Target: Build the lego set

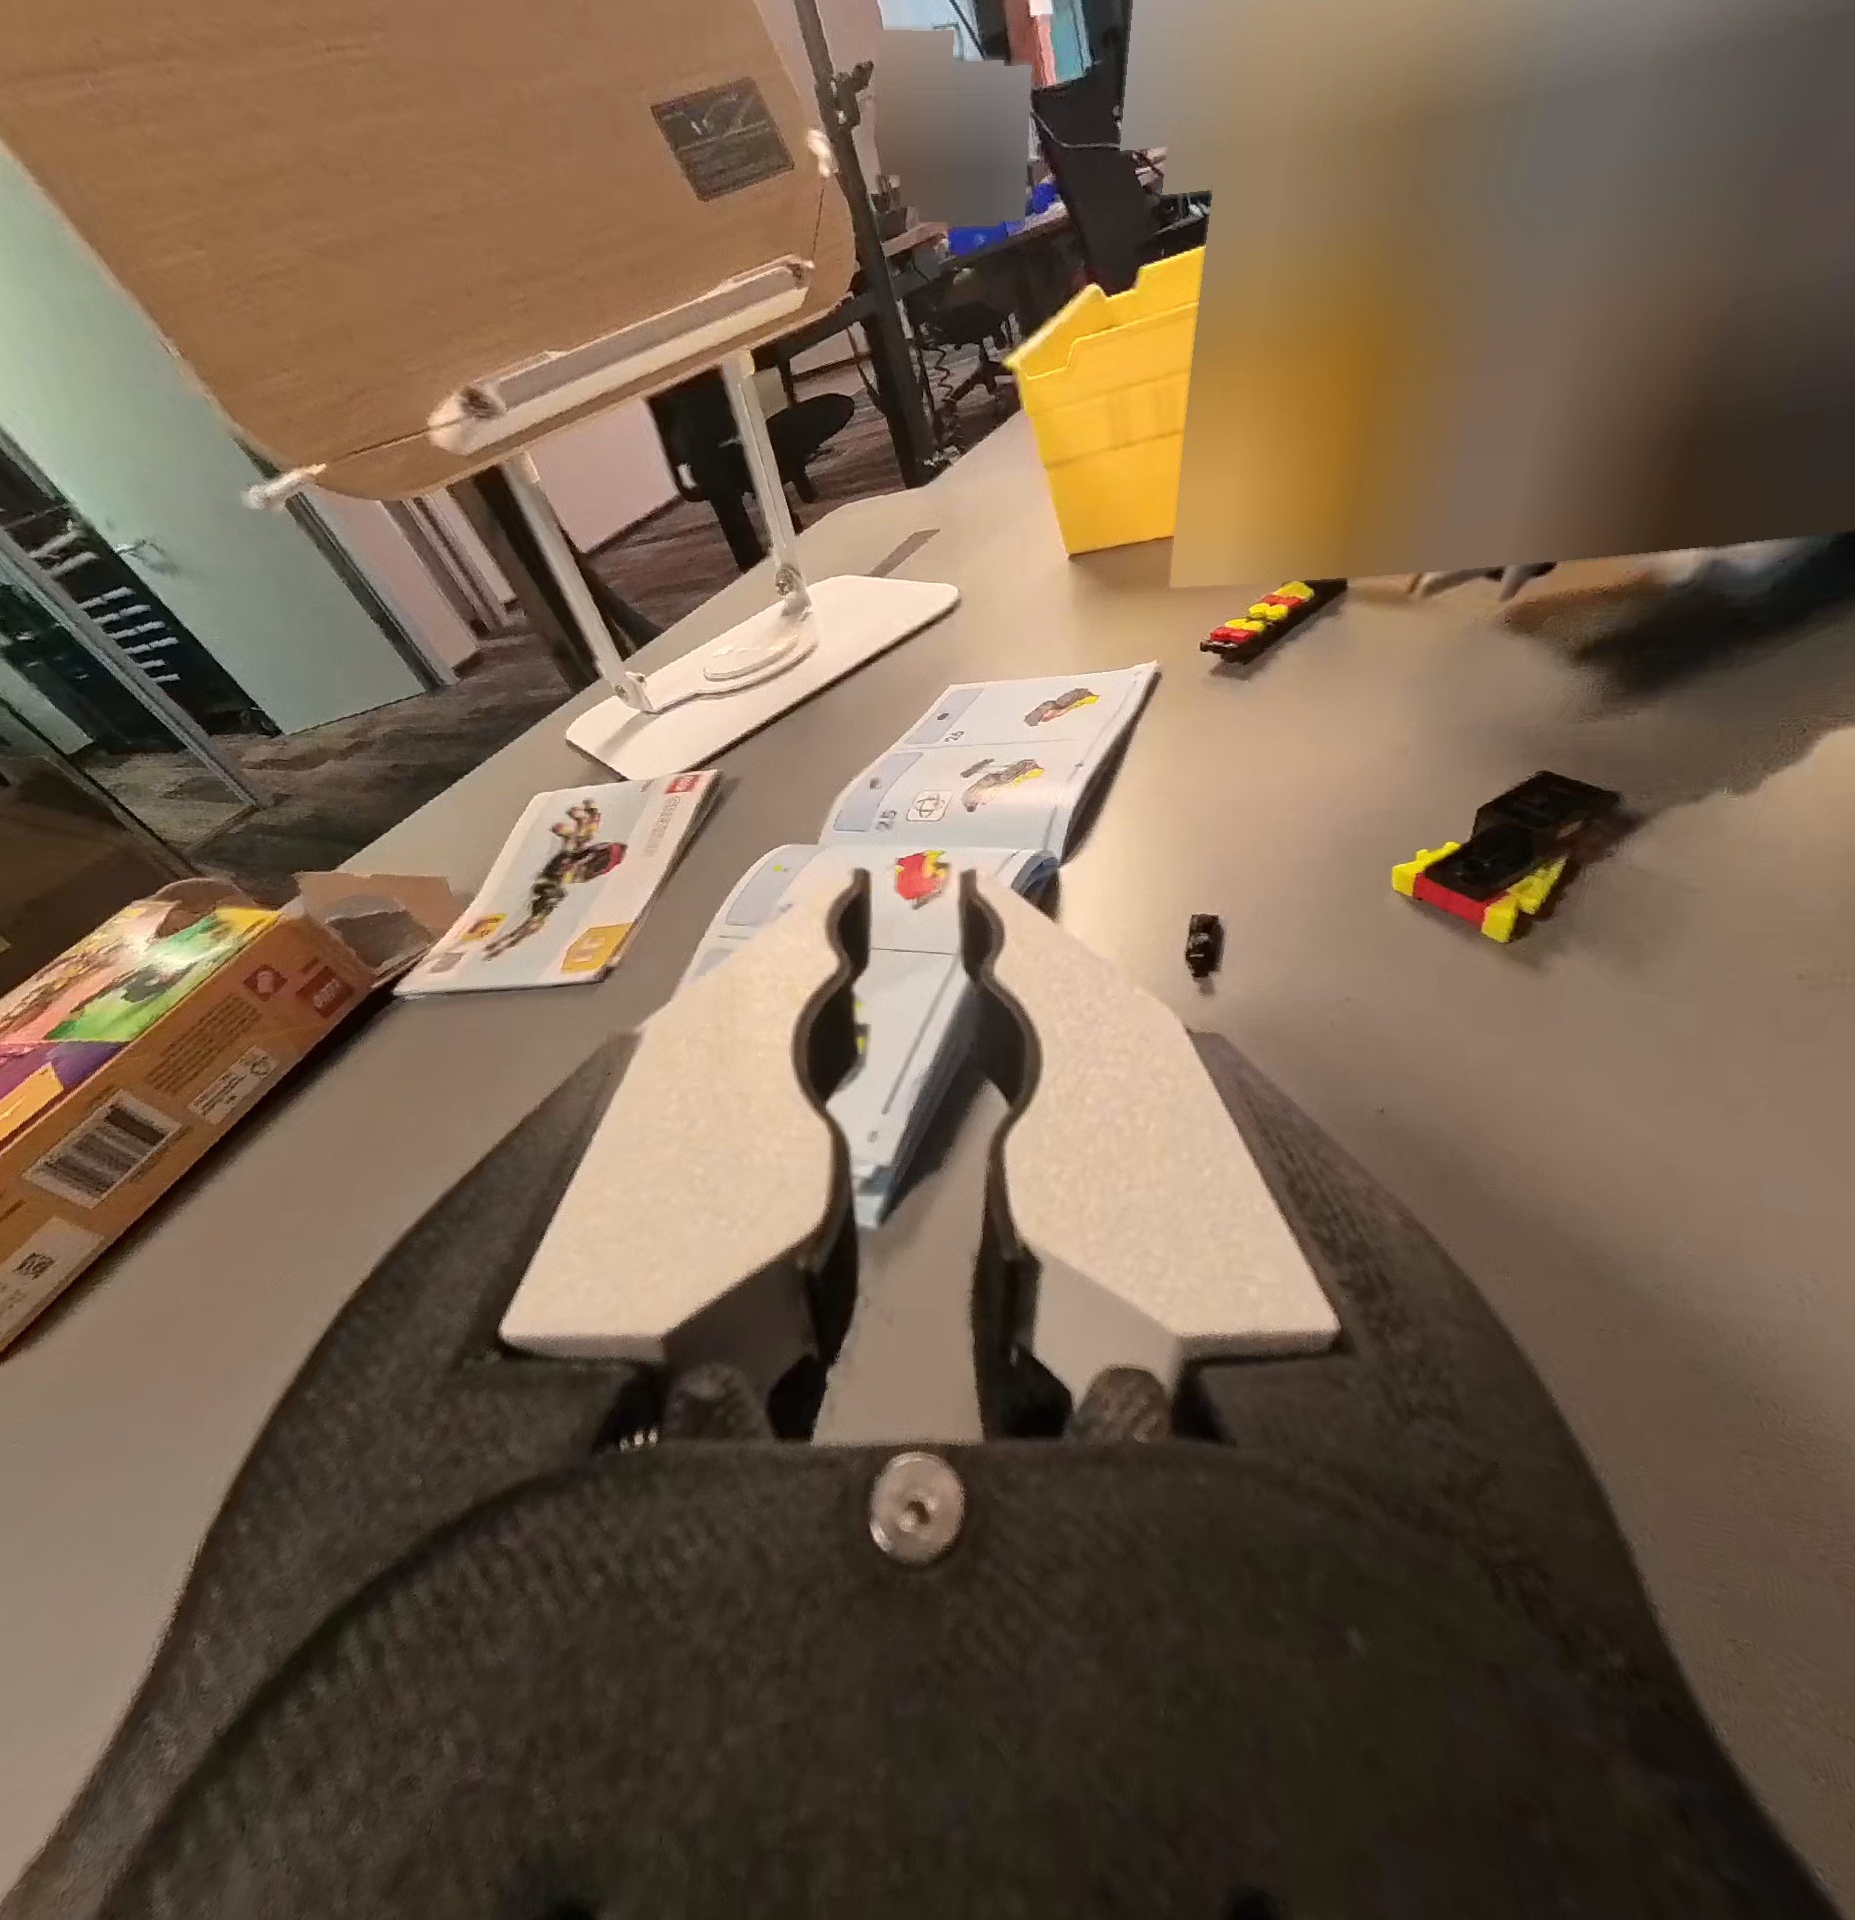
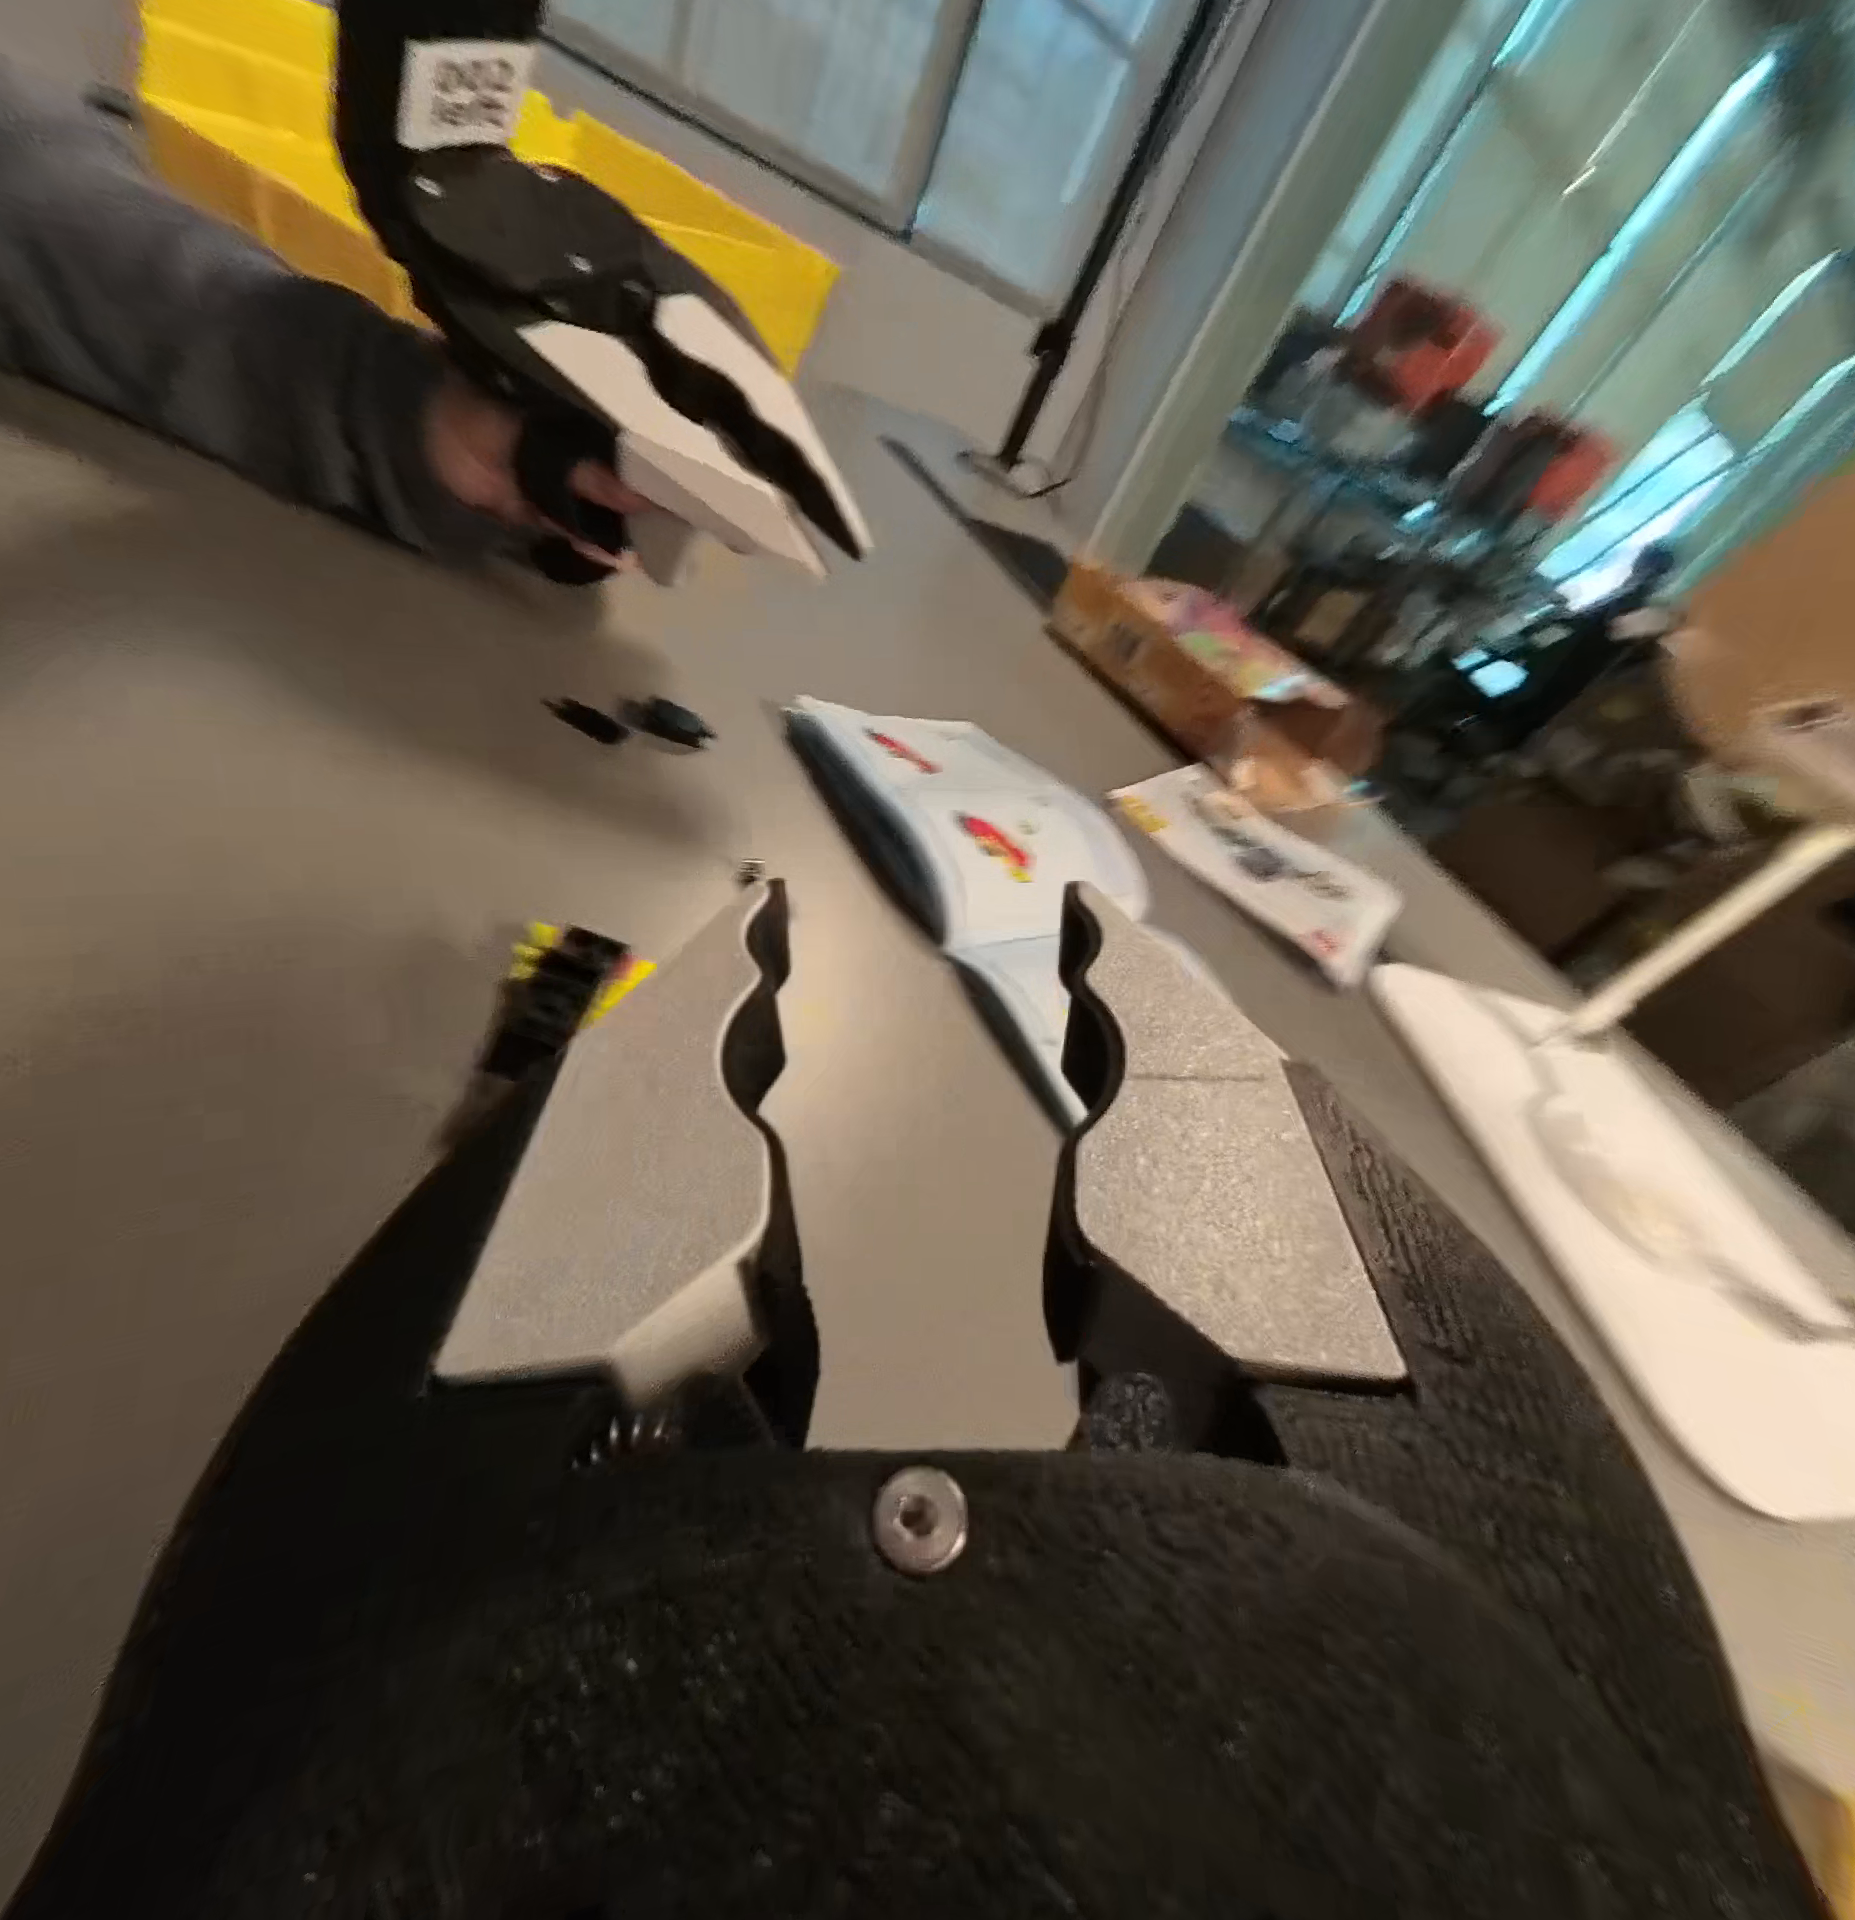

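My left gripper (image 1: 912,881) hovers over an open instruction booklet (image 1: 1006,758); its jaws stand a narrow gap apart with nothing between them. A black, red and yellow lego assembly (image 1: 1494,862) lies to its right, a small black piece (image 1: 1203,940) lies nearer, and a long black, red and yellow strip (image 1: 1271,618) lies farther back. My right gripper (image 2: 923,894) is wide open and empty, low over the table. The assembly (image 2: 564,987) lies just left of its left finger. Small black pieces (image 2: 632,719) and the booklet (image 2: 964,821) lie ahead. The left gripper (image 2: 840,545) shows at upper left, held by a hand.
A second booklet (image 1: 570,883) and an opened lego box (image 1: 123,1060) lie to the left. A white stand base (image 1: 777,665) carries a wooden board (image 1: 383,208) overhead. Yellow bins (image 1: 1120,416) stand at the back. In the right wrist view the white base (image 2: 1629,1195) is at right. One gripper's finger ends stand about 15 cm off the other's. The small black piece (image 1: 1203,940) is about equally far from each gripper, around 10 cm.
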The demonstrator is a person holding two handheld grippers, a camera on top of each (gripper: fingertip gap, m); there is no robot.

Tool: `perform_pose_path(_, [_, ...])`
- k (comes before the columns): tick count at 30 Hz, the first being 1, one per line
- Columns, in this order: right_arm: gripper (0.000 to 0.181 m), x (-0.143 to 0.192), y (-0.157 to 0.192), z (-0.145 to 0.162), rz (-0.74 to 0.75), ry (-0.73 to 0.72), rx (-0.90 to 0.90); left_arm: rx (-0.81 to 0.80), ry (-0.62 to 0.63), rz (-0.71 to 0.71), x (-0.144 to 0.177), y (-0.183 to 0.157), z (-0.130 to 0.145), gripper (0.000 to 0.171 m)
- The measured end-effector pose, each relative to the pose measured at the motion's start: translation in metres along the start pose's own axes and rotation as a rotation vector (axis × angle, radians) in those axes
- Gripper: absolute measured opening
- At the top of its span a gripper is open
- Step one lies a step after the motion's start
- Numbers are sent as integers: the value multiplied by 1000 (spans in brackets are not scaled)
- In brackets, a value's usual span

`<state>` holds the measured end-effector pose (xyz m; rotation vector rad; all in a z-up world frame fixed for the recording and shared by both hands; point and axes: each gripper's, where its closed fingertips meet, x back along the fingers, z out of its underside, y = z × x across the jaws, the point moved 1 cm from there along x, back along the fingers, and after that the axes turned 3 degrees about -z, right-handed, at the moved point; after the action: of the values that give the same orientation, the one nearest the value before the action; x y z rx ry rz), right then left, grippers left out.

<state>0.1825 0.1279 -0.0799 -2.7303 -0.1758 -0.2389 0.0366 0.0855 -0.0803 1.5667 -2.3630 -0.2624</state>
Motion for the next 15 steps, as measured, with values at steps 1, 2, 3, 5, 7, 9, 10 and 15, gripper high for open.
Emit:
perform_pose_path(1, [52,-5,11,0,-66,27,-51,-2,21,49,-2,-8,1,14])
perform_pose_path(2, [54,-9,24,2,-134,63,-98,8,63,128,-5,-19,5,14])
perform_pose_path(3, [55,-12,34,4,-188,105,-138,32,124,201,-9,-30,10,16])
perform_pose_path(5, [54,-16,47,13,-244,192,-182,82,208,301,-18,-48,15,18])
perform_pose_path(7, [47,-15,54,21,-280,264,-196,118,275,389,-23,-64,19,17])
perform_pose_path(9, [39,-13,58,24,-312,299,-223,124,359,427,-28,-72,29,15])
perform_pose_path(10, [37,-11,60,24,-333,305,-243,119,394,441,-29,-74,34,13])
perform_pose_path(15, [39,-13,72,30,-378,355,-263,125,413,443,-33,-74,36,11])
